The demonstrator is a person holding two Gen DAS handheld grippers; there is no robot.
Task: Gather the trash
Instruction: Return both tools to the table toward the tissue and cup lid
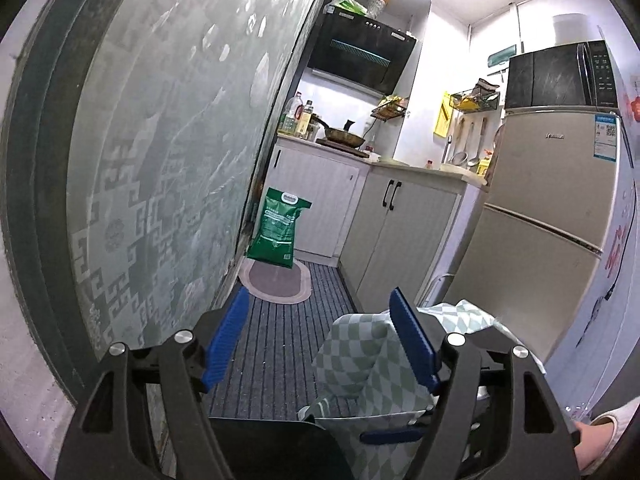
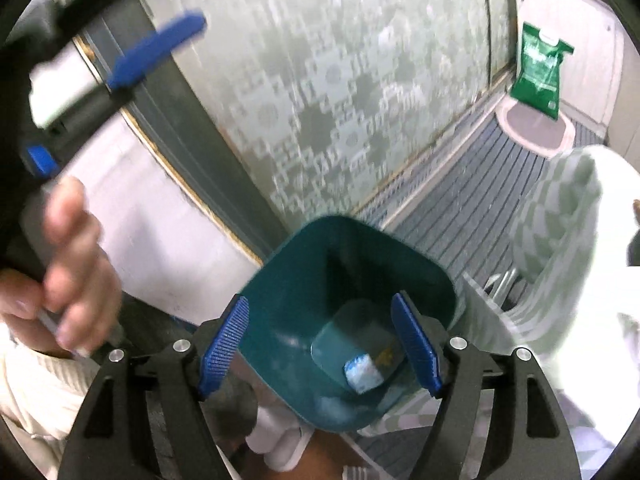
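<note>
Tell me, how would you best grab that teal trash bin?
By the rim of the bin, coming straight down from above. It stands upright with its mouth open, and the wall is thin, so one finger could slip inside and the other outside. The right gripper hangs open above it already.

A frosted patterned sliding door [image 1: 160,152] runs along the left. At its far end a green sack [image 1: 278,228] stands on an oval mat [image 1: 276,284], on the striped floor runner [image 1: 280,340]. A frying pan [image 1: 344,136] sits on the far worktop [image 1: 424,168]. A microwave [image 1: 560,74] tops the fridge [image 1: 548,216] at right.
</note>
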